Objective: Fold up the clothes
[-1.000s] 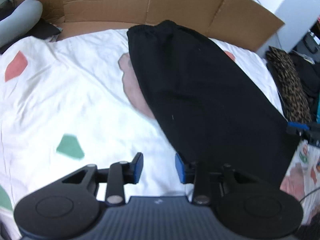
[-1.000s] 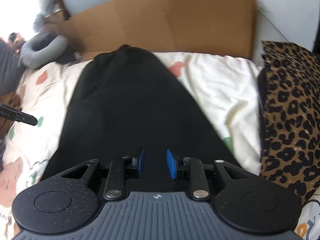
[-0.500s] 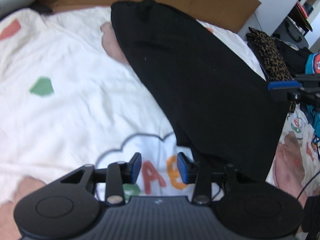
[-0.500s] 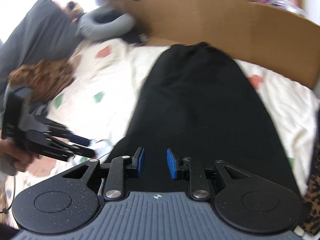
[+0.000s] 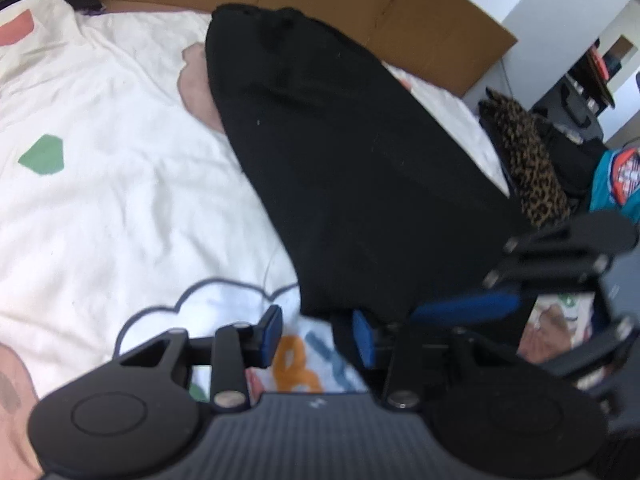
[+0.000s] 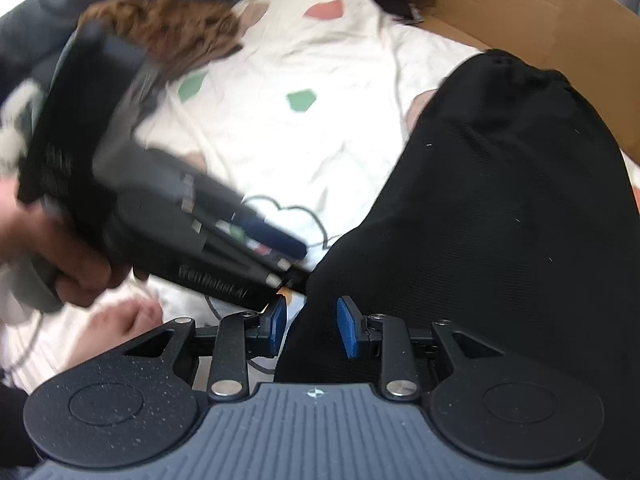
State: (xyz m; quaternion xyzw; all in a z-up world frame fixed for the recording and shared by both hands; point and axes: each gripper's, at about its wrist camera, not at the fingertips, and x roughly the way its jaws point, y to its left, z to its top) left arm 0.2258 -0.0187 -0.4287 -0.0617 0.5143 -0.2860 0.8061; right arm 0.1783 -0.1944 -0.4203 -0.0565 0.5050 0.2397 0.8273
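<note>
Both tongs sit at the near hem of the black garment (image 5: 360, 168), close together. Left tongs (image 5: 316, 338) are released, blue pads parted, one pad over the printed white bedsheet (image 5: 120, 184) and the other right at the garment's dark corner; whether cloth lies between them is hard to make out. Right tongs (image 6: 311, 326) are likewise spread apart, with the garment's near left corner lying in the gap between the pads, not pinched.

From the right wrist view, the left tool comes in slanted from the left, gripped by a blurred hand (image 6: 60, 256), its tips pointing down towards the same corner. From the left wrist view, the right tool enters from the right edge, smeared by motion and partly cut off.

The black garment lies flat on the bed, running from the near edge towards the far edge, where a cardboard sheet (image 5: 360, 12) stands. A leopard-print cloth (image 5: 528, 164) lies off the bed's right edge. A brown furry item (image 6: 168, 28) at the far left corner is too blurred to identify.
</note>
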